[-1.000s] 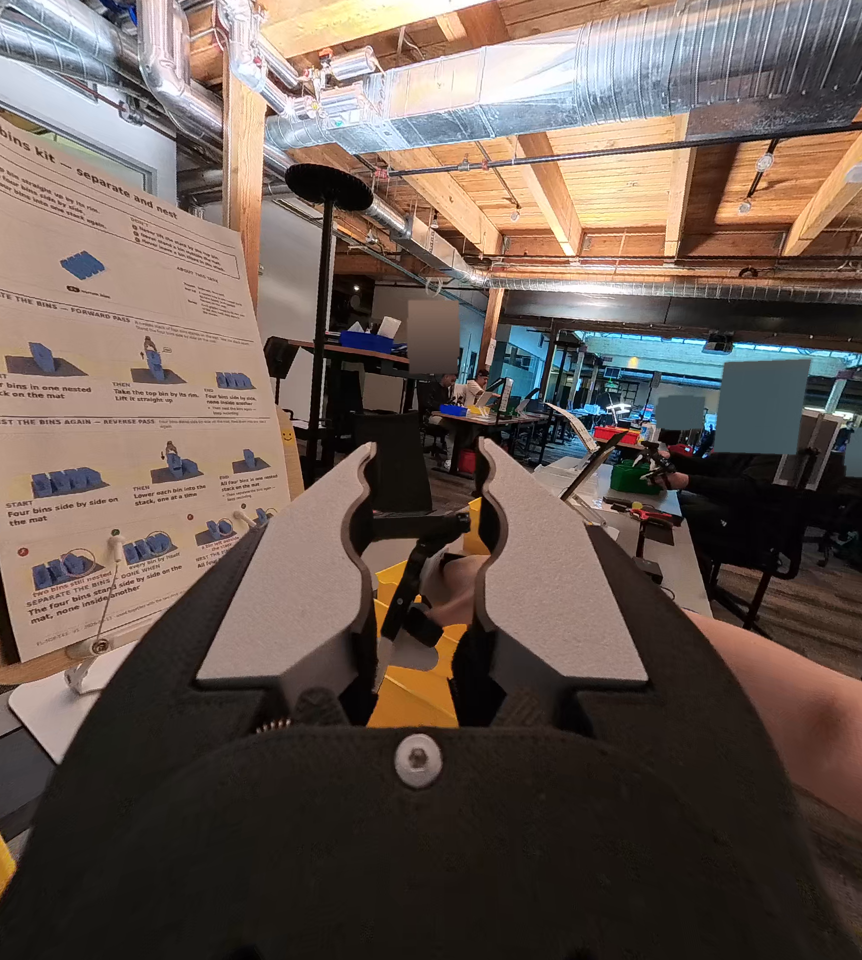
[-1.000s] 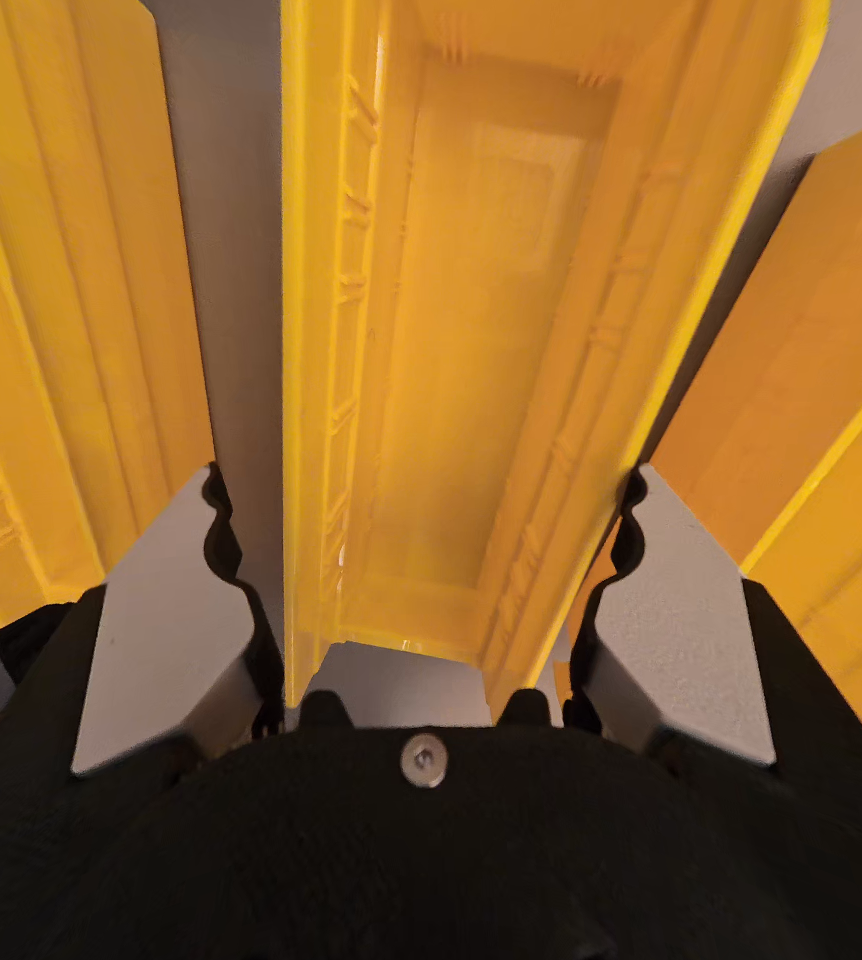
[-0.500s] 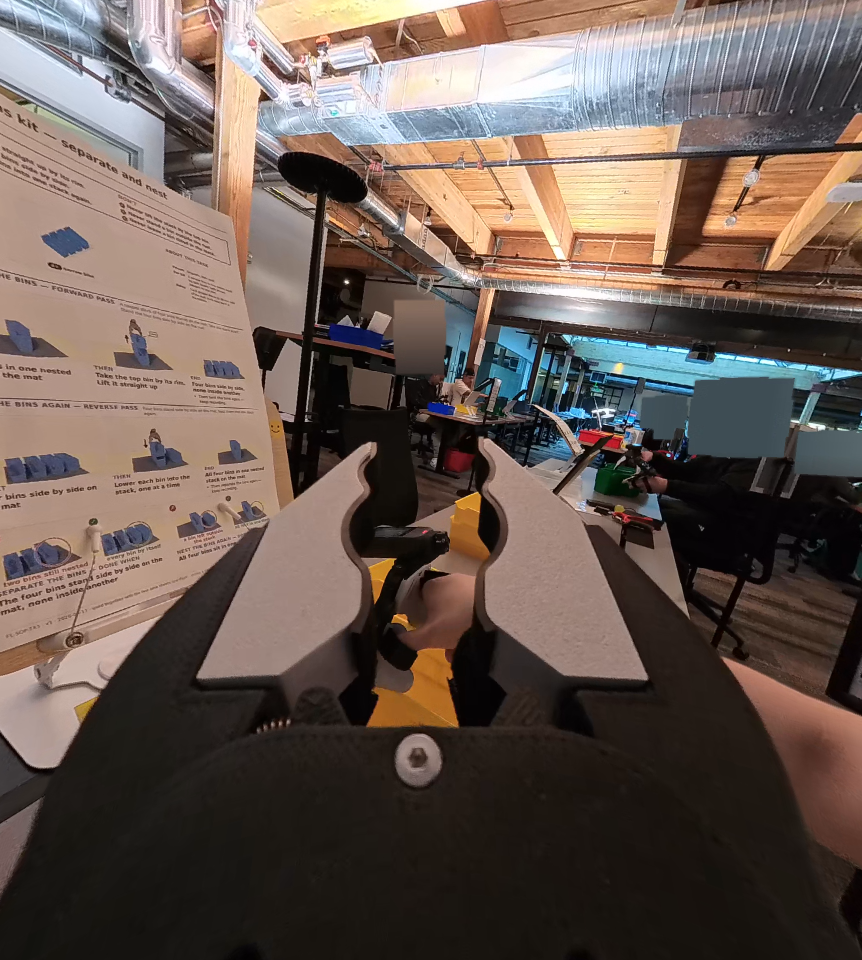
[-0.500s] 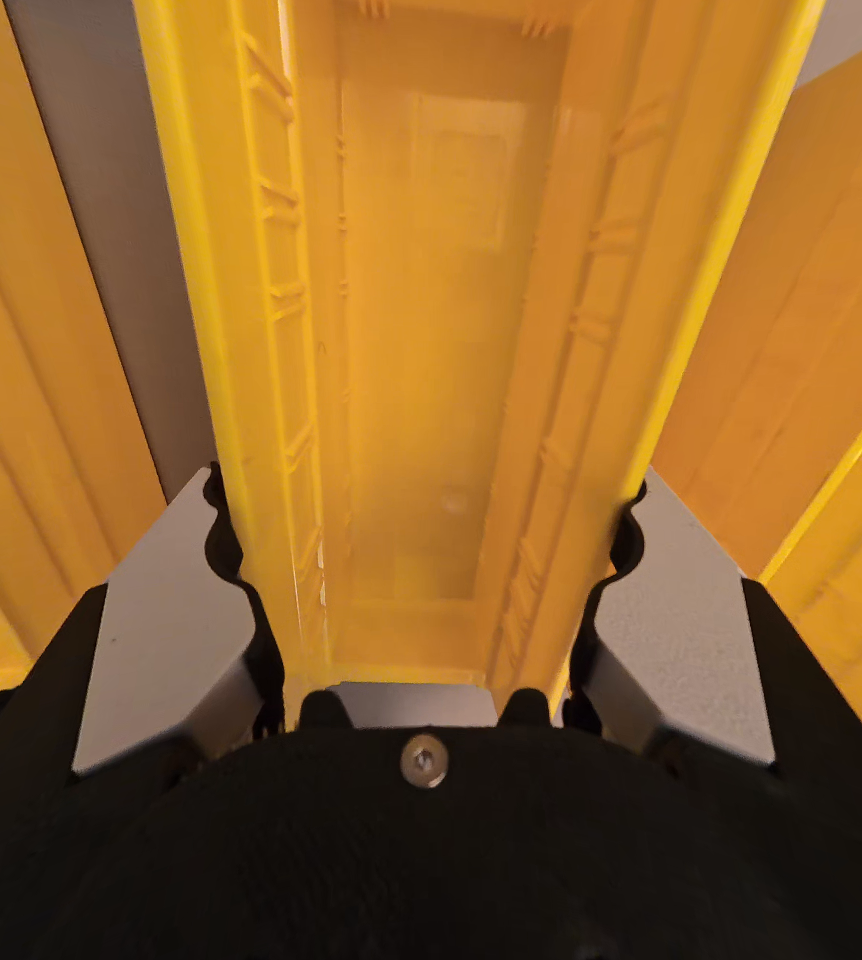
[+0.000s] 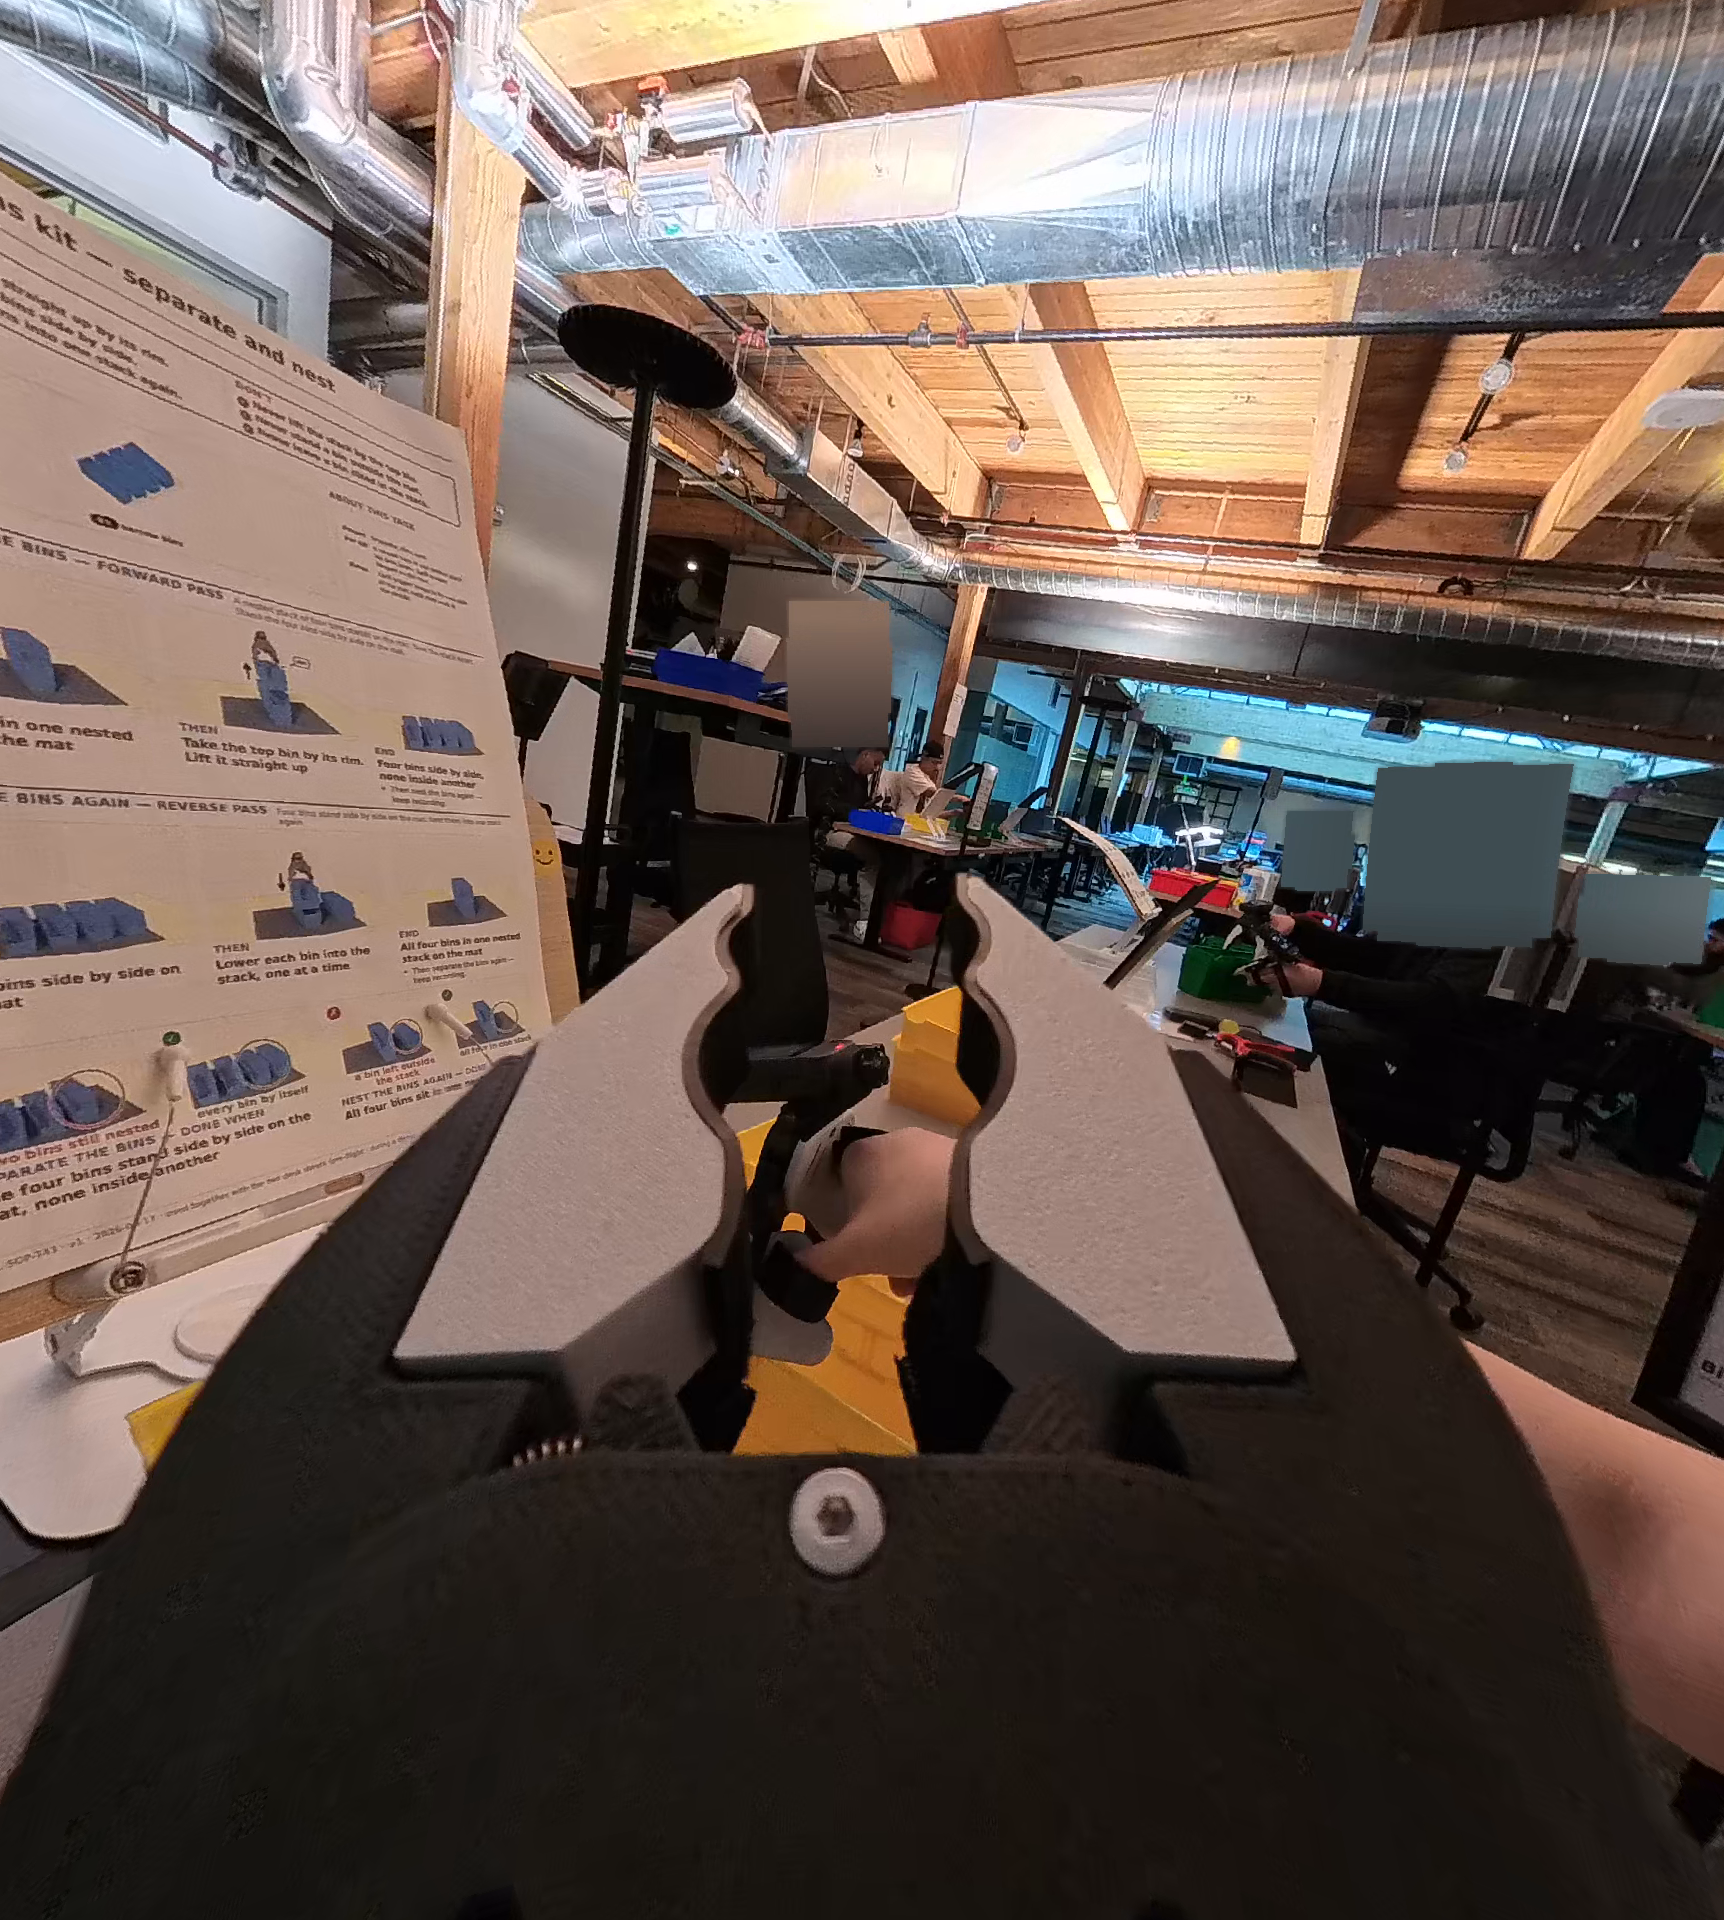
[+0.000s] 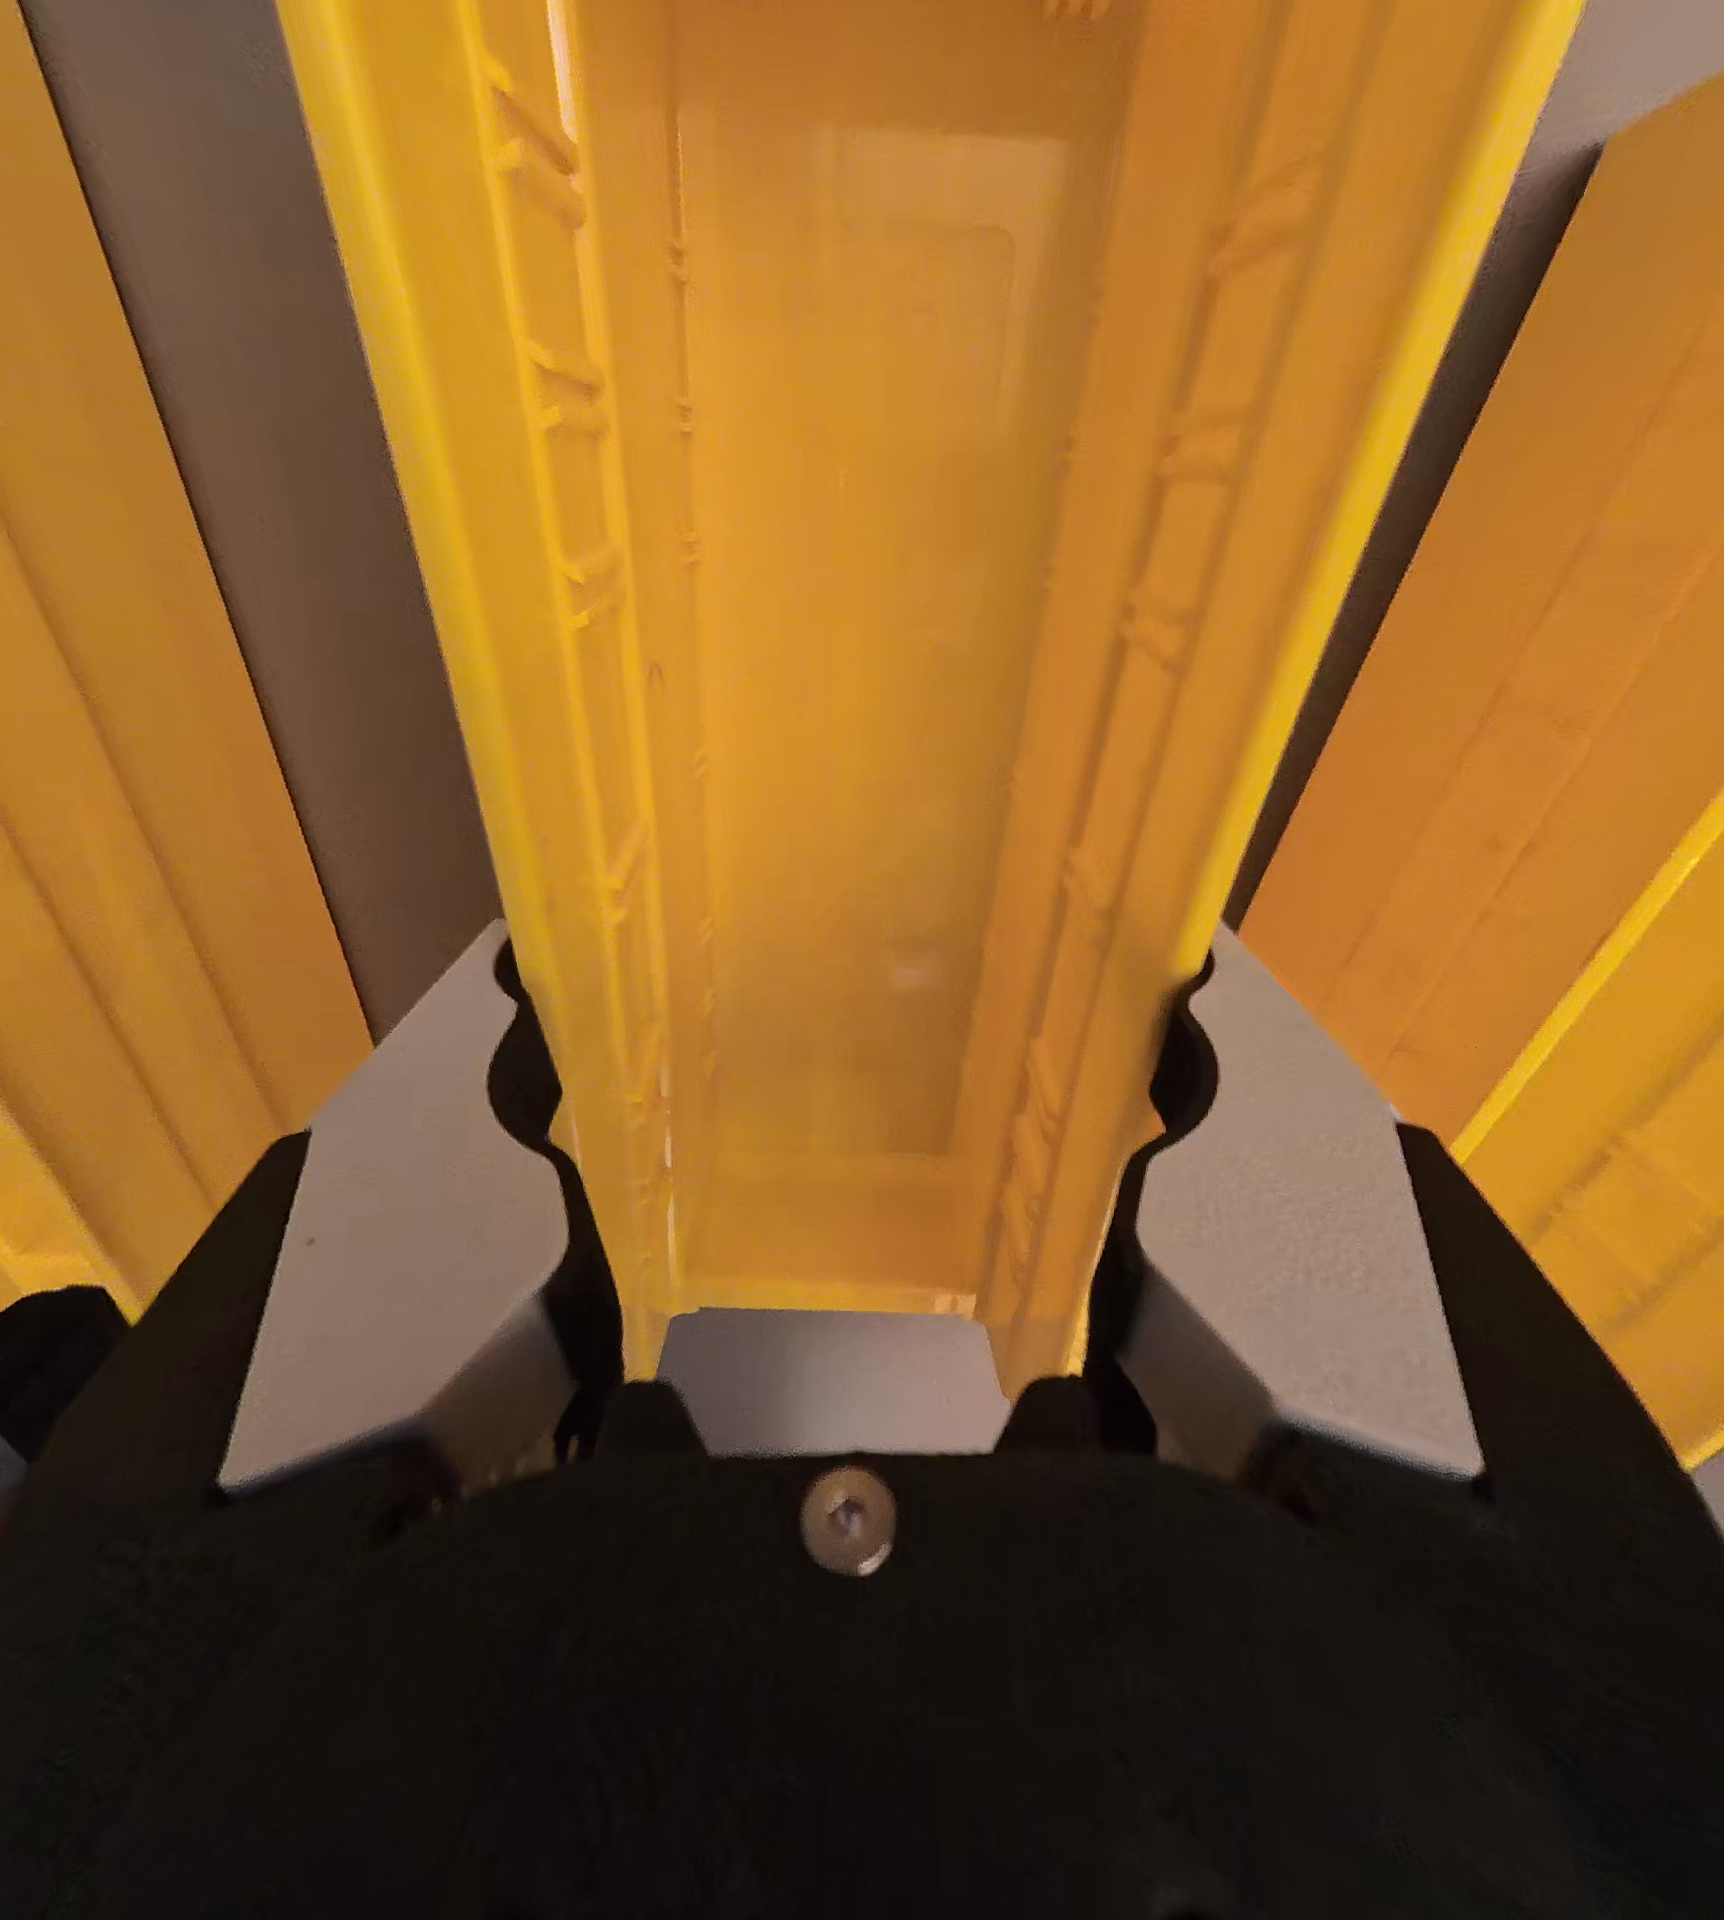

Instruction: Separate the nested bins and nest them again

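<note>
Right gripper (image 6: pixel 853 1049) is clamping the middle yellow bin (image 6: pixel 868 582) across both long rims, near its end, on the grey mat (image 6: pixel 276 520) between two others. Thin plastic: probably light, slick, flexing. Left gripper (image 5: pixel 842 997) is idling narrow, empty.

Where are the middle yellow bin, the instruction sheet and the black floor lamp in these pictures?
middle yellow bin (image 6: pixel 837 623): right wrist view, on its inner floor.
instruction sheet (image 5: pixel 162 727): left wrist view, on the printed face.
black floor lamp (image 5: pixel 645 358): left wrist view, on its round head.
</note>
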Available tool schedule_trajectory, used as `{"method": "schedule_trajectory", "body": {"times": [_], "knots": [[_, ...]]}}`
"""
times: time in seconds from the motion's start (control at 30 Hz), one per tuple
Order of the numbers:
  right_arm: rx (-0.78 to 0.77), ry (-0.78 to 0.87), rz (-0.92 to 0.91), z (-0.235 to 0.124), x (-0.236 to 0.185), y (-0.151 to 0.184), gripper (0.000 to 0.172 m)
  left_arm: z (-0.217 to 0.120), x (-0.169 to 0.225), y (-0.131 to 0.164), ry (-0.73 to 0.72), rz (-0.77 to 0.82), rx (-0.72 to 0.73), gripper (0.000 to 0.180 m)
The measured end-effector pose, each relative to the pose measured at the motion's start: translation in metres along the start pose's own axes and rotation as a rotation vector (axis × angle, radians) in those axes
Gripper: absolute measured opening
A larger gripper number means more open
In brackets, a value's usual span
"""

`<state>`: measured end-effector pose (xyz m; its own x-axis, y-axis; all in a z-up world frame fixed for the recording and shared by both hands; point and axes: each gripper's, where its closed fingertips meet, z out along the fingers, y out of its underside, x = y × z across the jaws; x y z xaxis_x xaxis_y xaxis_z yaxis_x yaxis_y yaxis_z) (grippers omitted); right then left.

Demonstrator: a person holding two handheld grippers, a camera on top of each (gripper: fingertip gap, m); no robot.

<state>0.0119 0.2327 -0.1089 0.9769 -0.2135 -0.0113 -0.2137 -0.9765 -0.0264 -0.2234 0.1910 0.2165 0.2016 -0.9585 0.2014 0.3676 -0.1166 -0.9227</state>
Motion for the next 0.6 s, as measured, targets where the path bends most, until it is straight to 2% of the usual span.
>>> {"method": "schedule_trajectory", "body": {"times": [0.3,0.47,0.6], "knots": [[0.016,-0.025,-0.025,-0.020,-0.002,0.002,0.113,0.000,0.001,0.000,0.010,-0.016,0.000,0.034],[0.048,-0.001,-0.056,-0.062,-0.014,0.000,0.114,-0.002,0.001,-0.002,0.005,-0.025,0.008,0.035],[0.089,-0.015,-0.072,-0.103,-0.040,-0.007,0.115,-0.002,0.002,-0.001,0.007,-0.032,0.002,0.034]]}}
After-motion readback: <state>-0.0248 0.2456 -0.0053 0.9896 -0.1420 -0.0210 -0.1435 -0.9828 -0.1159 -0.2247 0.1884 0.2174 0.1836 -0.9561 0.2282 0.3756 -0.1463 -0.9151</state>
